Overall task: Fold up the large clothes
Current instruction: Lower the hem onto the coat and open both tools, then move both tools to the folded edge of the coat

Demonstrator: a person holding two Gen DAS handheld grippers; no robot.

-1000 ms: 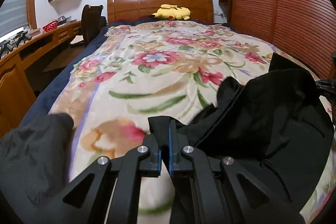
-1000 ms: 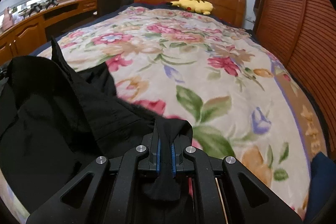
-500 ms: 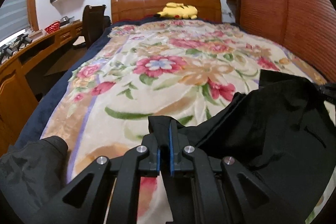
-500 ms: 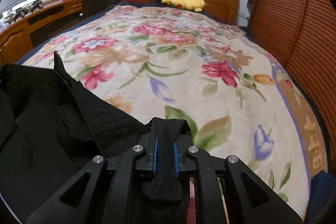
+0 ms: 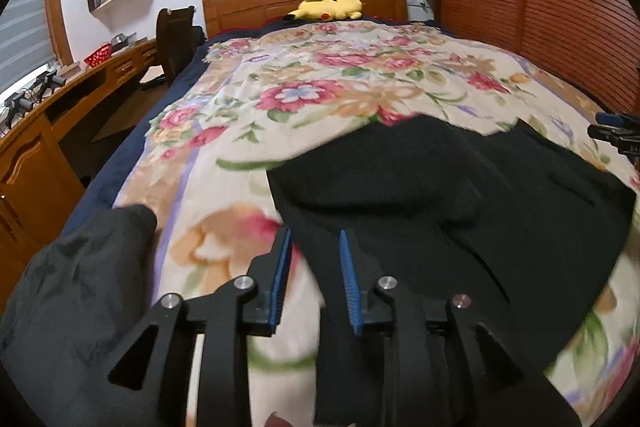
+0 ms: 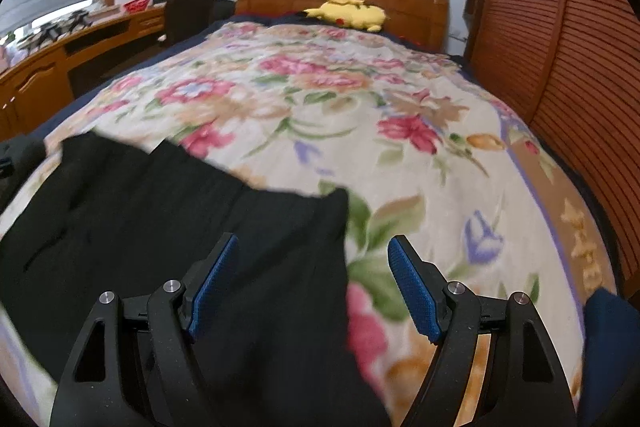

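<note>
1. On the bed's floral blanket [image 5: 360, 75] a black garment [image 5: 460, 195] lies spread near the foot end, its far edge folded flat.
2. Left tongs [image 5: 314, 247] have just been opening; the blue pads stand slightly apart, with the garment's left edge between them but not pinched.
3. Right tongs [image 6: 314, 251] have just been opening too and stand wide, with the garment's right edge lying loose between the pads.
4. Beside the left tongs a dark grey cloth [image 5: 80, 287] is bunched at the bed's edge.
5. By the headboard lies a yellow plush toy [image 6: 352, 13].
</note>
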